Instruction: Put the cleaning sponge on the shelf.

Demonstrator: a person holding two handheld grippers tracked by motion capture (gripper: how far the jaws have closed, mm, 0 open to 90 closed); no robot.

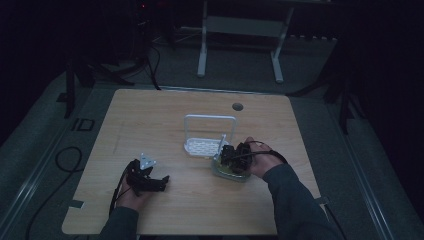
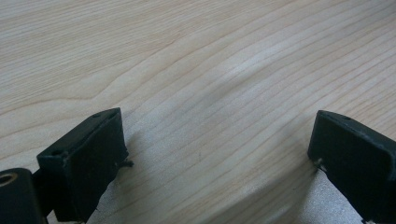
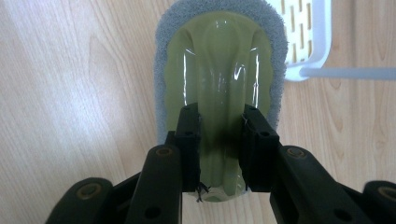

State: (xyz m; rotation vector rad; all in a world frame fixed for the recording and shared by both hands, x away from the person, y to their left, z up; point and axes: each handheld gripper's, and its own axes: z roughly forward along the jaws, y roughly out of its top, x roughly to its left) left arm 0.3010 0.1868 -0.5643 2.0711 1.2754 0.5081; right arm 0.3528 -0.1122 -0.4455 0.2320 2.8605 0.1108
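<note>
A scrubber with an olive-green plastic handle [image 3: 219, 79] and a grey pad rim [image 3: 161, 70] lies flat on the wooden table, seen in the high view as the scrubber [image 1: 229, 172] at centre right. My right gripper [image 3: 219, 140] is shut on the raised ridge of that green handle, one jaw on each side. The right gripper [image 1: 235, 155] sits directly over it in the high view. My left gripper [image 1: 161, 181] rests low over bare wood at the left front. The left gripper [image 2: 219, 149] is open, its jaws wide apart with nothing between them.
A white plastic rack [image 1: 207, 135] with a slotted base and tall wire frame stands just behind the scrubber; its corner [image 3: 308, 42] shows in the right gripper view. A cable hole [image 1: 237, 106] sits near the table's far edge. A white stand [image 1: 240, 30] is on the floor beyond.
</note>
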